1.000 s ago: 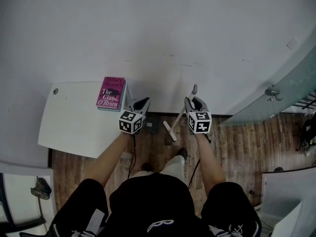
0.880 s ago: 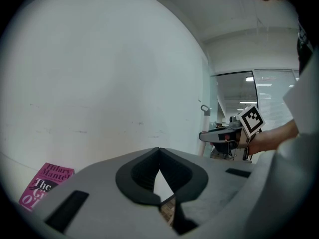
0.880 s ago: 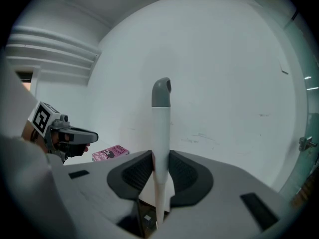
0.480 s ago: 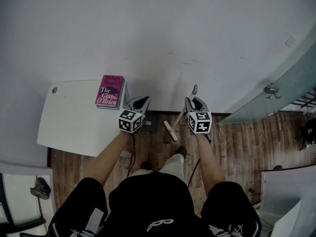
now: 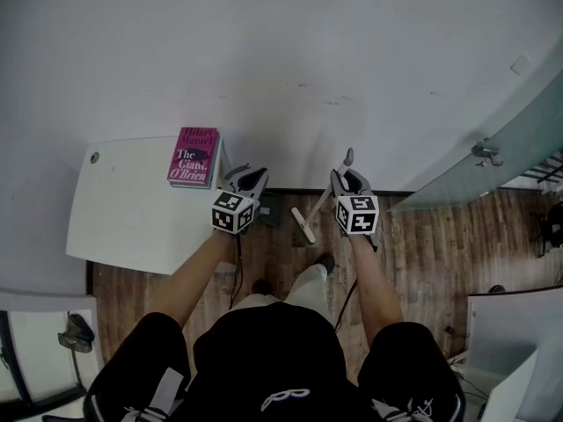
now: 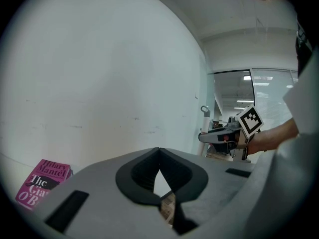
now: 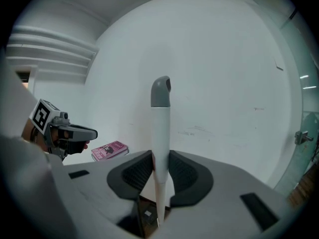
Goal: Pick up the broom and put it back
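Now the right claw (image 7: pixel 160 169) pinches the white broom (image 7: pixel 160 118) by its stick, holding it up straight near the wall (image 7: pixel 224 83), maybe so it can lean there. The left claw (image 6: pixel 159 153) is pressed together, empty.

Likely an office: white wall (image 5: pixel 281 60) at twelve o'clock, desk (image 5: pixel 123 227) with book (image 5: pixel 193 157) at nine, glass door (image 5: pixel 519 148) at three, wood floor (image 5: pixel 431 262) at six.

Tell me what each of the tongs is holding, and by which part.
The right tongs grip the broom by its white handle, a little below the grey top end. The left tongs are shut and empty.
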Action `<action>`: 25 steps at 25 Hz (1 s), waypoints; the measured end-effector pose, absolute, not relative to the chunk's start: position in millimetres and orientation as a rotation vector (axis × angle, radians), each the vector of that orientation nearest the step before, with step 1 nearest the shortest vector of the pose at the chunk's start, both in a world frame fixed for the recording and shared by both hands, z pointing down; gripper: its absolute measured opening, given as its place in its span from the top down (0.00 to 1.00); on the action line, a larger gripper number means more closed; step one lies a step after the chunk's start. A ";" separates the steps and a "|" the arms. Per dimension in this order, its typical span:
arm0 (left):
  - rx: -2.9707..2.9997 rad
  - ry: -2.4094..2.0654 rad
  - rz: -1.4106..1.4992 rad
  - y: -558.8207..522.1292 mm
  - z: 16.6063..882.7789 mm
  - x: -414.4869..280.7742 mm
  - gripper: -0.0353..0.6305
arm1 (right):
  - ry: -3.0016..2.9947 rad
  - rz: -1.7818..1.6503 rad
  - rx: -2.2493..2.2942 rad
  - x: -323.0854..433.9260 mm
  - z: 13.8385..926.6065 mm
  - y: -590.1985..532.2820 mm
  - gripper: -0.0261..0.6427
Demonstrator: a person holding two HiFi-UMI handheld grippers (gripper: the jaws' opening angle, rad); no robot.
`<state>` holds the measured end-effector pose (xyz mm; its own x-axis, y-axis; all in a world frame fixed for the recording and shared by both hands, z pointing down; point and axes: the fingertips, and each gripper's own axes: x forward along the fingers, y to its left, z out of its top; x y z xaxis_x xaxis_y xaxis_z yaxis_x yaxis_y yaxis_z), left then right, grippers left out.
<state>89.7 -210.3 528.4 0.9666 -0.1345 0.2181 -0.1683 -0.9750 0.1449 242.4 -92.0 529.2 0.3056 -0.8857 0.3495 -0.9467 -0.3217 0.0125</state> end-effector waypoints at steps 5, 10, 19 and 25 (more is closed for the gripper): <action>2.929 -0.220 0.371 -206.5 547.0 96.2 0.91 | -1.683 0.466 2.337 246.9 551.6 -90.8 0.79; 2.899 -0.224 0.436 -204.7 566.7 108.8 0.91 | -1.685 0.534 2.306 256.1 580.9 -90.1 0.79; 2.846 -0.267 0.502 -218.9 604.5 138.2 0.91 | -1.718 0.635 2.161 271.4 646.3 -102.3 0.79; 2.811 -0.286 0.563 -227.4 635.1 154.5 0.91 | -1.744 0.677 2.054 275.0 689.7 -112.0 0.79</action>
